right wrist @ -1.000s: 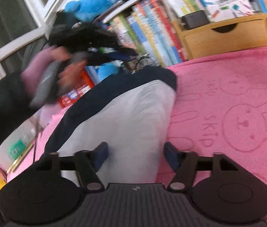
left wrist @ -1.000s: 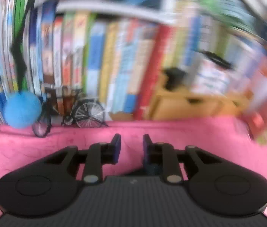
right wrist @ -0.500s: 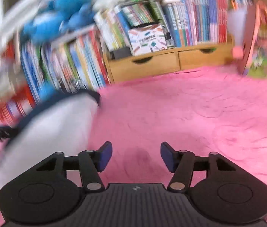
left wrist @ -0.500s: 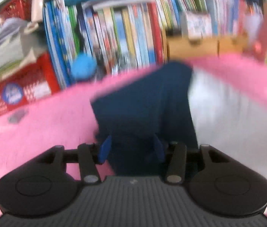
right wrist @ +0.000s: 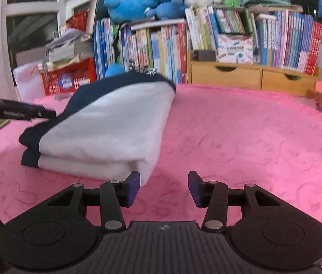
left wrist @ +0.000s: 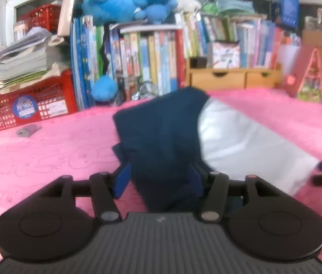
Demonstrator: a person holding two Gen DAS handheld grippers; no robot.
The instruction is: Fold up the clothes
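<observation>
A folded garment, white with a navy part, lies on the pink blanket. In the left wrist view its navy part [left wrist: 161,132] reaches between the fingers of my open left gripper [left wrist: 158,179], and its white part [left wrist: 247,146] lies to the right. In the right wrist view the garment [right wrist: 108,125] sits folded at the left. My right gripper [right wrist: 163,188] is open and empty, just right of the garment's near corner. The left gripper [right wrist: 26,113] shows at the garment's far left edge.
The pink blanket [right wrist: 240,141] covers the surface. Behind it stand a row of books [left wrist: 142,61], a red crate [left wrist: 30,105] with stacked papers, wooden drawers [right wrist: 252,77] and blue plush toys [left wrist: 124,2]. A small grey object [left wrist: 27,130] lies at the left.
The left gripper swung from the bookshelf down to the garment and opened wider around its navy part. The right gripper drew back off the garment to its right corner.
</observation>
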